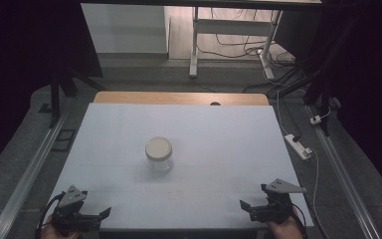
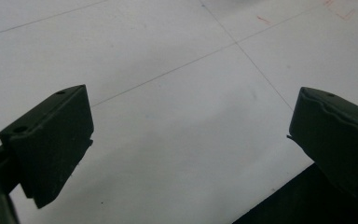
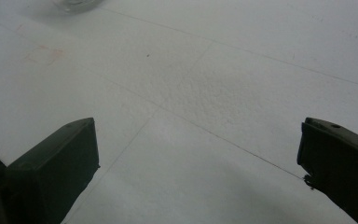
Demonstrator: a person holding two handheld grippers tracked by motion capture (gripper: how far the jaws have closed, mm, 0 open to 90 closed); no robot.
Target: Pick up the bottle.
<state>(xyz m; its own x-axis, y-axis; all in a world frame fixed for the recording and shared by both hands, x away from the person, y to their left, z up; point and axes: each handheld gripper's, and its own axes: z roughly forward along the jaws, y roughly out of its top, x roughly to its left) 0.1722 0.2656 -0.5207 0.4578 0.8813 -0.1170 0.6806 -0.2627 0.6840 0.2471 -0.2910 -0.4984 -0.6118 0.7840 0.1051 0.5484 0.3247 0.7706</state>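
Jar (image 1: 158, 155) stands upright mid-counter, pale lid on, clear glass body. Its long axis is vertical, so a side grasp means coming in level, jaws either side of the body or lid.

Left gripper (image 1: 101, 214) sits at the near left corner of the counter (image 1: 219, 129), jaws spread wide, holding nothing. Left gripper view: both jaws far apart, bare white surface between them, near counter edge just under the right jaw. From this gripper the jar is ahead and off to its right, well apart.

Right gripper (image 1: 243, 205) sits at the near right corner, jaws also wide open and empty. From it the jar is ahead and off to its left, well apart. Right gripper view: a sliver of the jar's glass base (image 3: 74, 4) at the top left edge, so this gripper is not yet aimed at it.

Reach looks roughly even; the left gripper seems slightly nearer across, the right slightly nearer in depth. I wouldn't call either one closer.

Key relation: the jar lies between the two grippers, forward of both. My read: either one needs a diagonal inward move, and both jaw gaps look wide enough to take the jar.
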